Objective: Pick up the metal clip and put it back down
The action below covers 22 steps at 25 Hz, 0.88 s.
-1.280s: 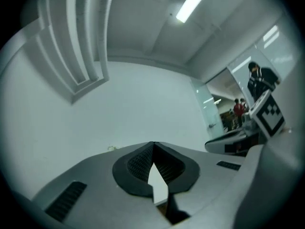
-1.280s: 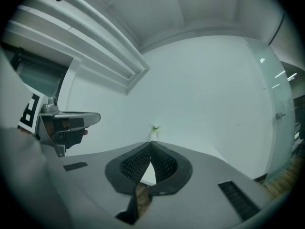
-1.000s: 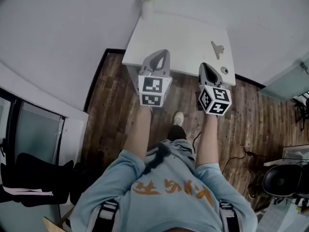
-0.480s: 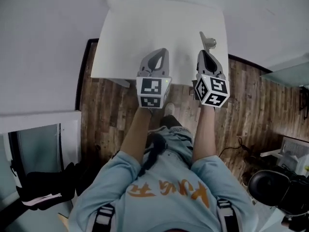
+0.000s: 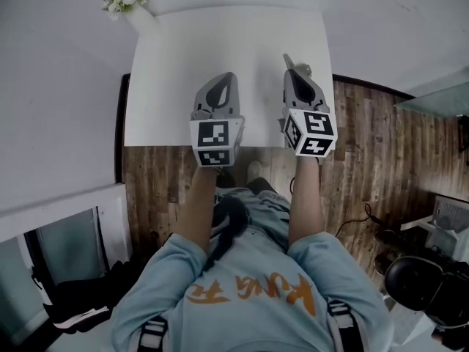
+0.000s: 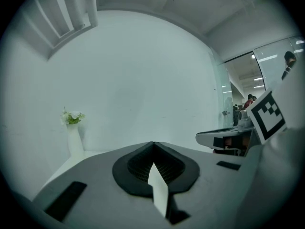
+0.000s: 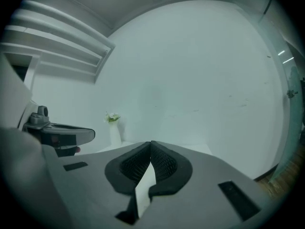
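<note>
Standing nearer than a second ago: person in a pale blue top with orange print, forearms stretched forward. The table's near edge, then ahead of both grippers, now lies beneath them.

Left gripper: jaws closed tip to tip, nothing between them. Over the near half of the table; a second ago it was short of the edge, above the floor.

Right gripper: jaws closed, nothing held. Over the table's near right part, abreast of the left gripper.

Metal clip: lying on the table just past the right gripper's tip and partly covered by it; a second ago it lay well ahead and to the right. Long axis slants from near right to far left in the head view, narrow end toward far left. Small round piece just beside it; whether it belongs to the clip cannot be told.

Table: white, rectangular. White vase with pale flowers at its far left corner.

Room: dark wood plank floor, white walls, black chair at near right.
</note>
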### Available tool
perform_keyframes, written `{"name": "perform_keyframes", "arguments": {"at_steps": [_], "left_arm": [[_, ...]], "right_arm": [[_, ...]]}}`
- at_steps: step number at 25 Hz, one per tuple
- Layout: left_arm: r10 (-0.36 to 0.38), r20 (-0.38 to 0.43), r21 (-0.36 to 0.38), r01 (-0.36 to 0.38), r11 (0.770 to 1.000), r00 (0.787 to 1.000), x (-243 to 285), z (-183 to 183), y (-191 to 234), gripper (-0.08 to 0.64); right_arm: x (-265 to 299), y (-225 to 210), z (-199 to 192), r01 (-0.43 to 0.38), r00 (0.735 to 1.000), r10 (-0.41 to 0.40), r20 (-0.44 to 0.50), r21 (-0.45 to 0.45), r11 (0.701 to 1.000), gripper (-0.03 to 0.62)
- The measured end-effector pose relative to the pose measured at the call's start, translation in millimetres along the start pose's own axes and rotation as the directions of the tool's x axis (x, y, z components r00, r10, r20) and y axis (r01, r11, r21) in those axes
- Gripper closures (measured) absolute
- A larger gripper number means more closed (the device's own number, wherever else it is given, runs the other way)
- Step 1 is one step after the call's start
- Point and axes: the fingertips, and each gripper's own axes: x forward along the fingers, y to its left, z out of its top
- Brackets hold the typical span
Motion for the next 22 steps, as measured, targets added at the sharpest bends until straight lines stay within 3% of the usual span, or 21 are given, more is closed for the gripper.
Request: {"name": "perform_keyframes", "arguments": {"at_steps": [4,8,12,17,22], "left_arm": [[-0.052,-0.032,-0.054,0.050,0.997,0.998,25,-15,-11,0.543],[-0.097,-0.144,-0.115,0.081,0.990,0.985,47,-49,-27,0.543],[-0.156,-0.183,-0.128,0.134,0.983,0.971,58,-71,-41,0.543],[-0.127,-0.299,-0.082,0.106,0.991,0.946,76,-107,-40,0.543],[-0.114,-0.356,-0.083,0.090,0.992,0.927,88,-126,-30,0.543]], "right_arm": [[2,-19,-15,0.023,0.999,-0.023,-0.025,-0.001,1.000,0.578],[1,-44,-34,0.056,0.998,-0.055,-0.044,0.022,0.998,0.578],[1,-70,-57,0.115,0.990,-0.110,-0.087,0.057,0.992,0.578],[11,-101,-89,0.196,0.972,-0.180,-0.148,0.103,0.975,0.578],[39,-110,-117,0.144,0.970,-0.125,-0.207,0.082,0.986,0.526]]}}
